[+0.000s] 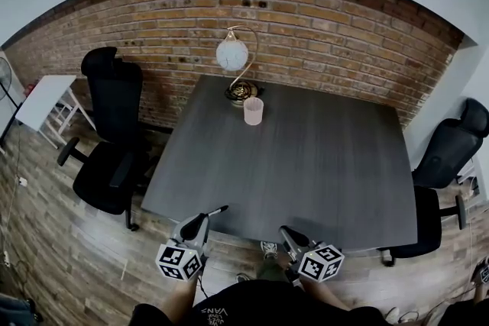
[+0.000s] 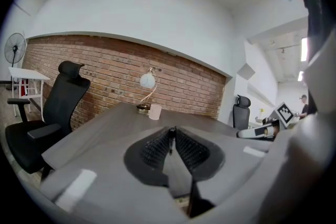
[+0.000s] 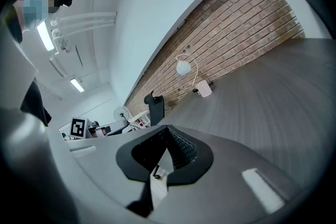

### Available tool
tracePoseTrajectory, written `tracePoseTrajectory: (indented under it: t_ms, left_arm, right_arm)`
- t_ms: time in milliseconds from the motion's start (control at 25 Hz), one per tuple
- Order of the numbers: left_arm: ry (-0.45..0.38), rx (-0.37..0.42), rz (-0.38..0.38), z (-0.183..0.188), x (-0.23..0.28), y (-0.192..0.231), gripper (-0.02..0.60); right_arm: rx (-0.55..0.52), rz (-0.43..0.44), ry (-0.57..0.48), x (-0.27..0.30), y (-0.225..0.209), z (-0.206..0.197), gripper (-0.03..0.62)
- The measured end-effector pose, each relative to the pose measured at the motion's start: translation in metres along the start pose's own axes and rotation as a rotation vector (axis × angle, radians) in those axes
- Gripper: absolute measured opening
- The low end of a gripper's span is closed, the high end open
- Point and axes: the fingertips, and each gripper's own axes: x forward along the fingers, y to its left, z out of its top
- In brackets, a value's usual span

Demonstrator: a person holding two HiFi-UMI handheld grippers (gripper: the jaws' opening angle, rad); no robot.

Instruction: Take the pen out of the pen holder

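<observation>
Near the dark grey table's [image 1: 306,164] six-o'clock edge, the left gripper [image 1: 203,217] clamps a thin dark pen [image 1: 218,210] pointing toward two o'clock, while the right gripper's [image 1: 284,231] jaws are together, empty.

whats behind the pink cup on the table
A lamp: its round base sits just behind the cup, then the brick wall. The cup covers the base's near edge, so touching or apart is unclear.

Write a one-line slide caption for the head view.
Left gripper, shut on a pen, and right gripper at the near edge of the dark table; the pink cup stands beside the lamp.
</observation>
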Motion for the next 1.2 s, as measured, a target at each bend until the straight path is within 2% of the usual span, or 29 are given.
tracePoseTrajectory:
  t_ms: [160,800,1200]
  left_arm:
    - [0.010,-0.051,0.009,-0.014,-0.015,-0.002,0.087]
    - [0.082,-0.117,0.043,-0.053,-0.048,-0.013,0.087]
    - [0.079,-0.145,0.047,-0.054,-0.053,-0.011,0.087]
  right_arm:
    - [0.001,0.003,0.011,0.001,0.004,-0.005,0.003]
    - [0.004,0.024,0.133,0.010,0.017,-0.040,0.002]
    - [-0.033,0.024,0.168,0.016,0.020,-0.044,0.002]
